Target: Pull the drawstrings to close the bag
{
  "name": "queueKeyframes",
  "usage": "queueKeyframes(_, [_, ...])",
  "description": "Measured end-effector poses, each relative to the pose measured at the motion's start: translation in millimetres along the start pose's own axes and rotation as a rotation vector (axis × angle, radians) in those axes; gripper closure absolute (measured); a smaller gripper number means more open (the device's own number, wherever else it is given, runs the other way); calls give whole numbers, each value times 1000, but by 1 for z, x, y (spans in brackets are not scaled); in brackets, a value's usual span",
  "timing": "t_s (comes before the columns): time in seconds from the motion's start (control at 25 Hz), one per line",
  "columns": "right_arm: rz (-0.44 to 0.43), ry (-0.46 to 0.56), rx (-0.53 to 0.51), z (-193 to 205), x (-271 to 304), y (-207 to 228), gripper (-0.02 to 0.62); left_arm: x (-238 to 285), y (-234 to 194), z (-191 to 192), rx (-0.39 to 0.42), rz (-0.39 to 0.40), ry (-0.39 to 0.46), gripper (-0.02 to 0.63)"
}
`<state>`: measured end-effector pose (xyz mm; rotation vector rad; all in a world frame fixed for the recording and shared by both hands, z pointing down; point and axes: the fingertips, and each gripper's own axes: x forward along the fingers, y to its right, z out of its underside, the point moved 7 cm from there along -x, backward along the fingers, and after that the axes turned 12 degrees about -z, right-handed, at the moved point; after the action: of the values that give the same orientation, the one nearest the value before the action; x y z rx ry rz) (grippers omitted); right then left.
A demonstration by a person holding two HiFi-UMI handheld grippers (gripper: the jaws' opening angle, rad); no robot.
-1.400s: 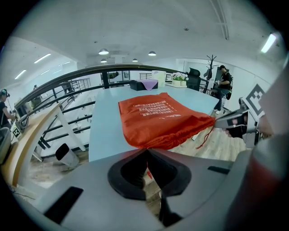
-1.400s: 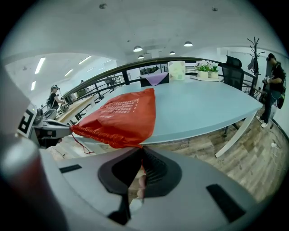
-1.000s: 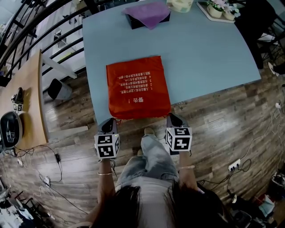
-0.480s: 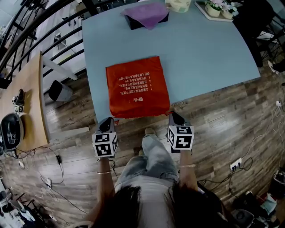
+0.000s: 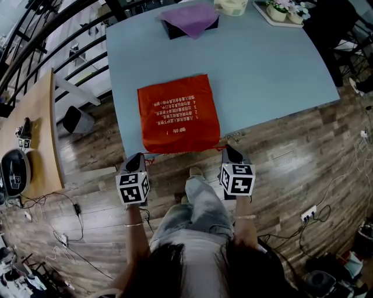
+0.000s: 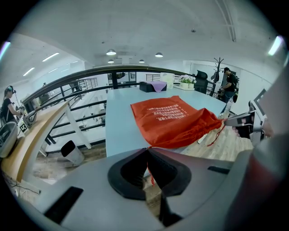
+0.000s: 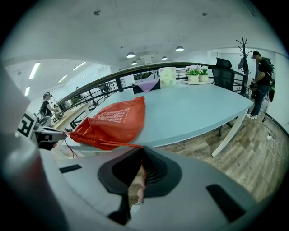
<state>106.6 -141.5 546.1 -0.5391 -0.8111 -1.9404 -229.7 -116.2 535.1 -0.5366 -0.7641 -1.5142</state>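
Observation:
A flat red drawstring bag [image 5: 178, 113] with white print lies at the near edge of the pale blue table [image 5: 262, 64]; its gathered mouth faces me. My left gripper [image 5: 138, 158] sits just off the bag's near left corner, shut on a thin red drawstring [image 6: 151, 177] that runs up between its jaws from the bag [image 6: 174, 119]. My right gripper [image 5: 228, 151] is off the near right corner, shut on the other drawstring [image 7: 125, 145], which stretches taut to the bag [image 7: 113, 122]. Both grippers are off the table edge, over the floor.
A purple cloth on a black box [image 5: 189, 20], a pale container [image 5: 233, 6] and a tray of flowers [image 5: 282, 10] stand at the table's far edge. A wooden bench [image 5: 35, 128] and railings are at the left. My legs [image 5: 198, 204] are between the grippers.
The left gripper has shifted slightly left, away from the bag's corner. The right gripper and the bag have stayed about where they were.

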Motion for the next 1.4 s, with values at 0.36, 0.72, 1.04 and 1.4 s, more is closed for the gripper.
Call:
queueKeyframes(0.36, [12,6,7,0,-4,4,566,-2,-9,4,-27,-21,-9,586])
queueKeyframes(0.72, [21,13,15,0,-10,13,566,-4,-13,5,-43,-43,-15,586])
queueKeyframes(1.04, [28,16,15,0,-11,16,566,-4,-20,8,-61,-56,-20,586])
queueKeyframes(1.4, [46,19,15,-1,-14,23,566,-4,-24,5,-69,-69,-19,586])
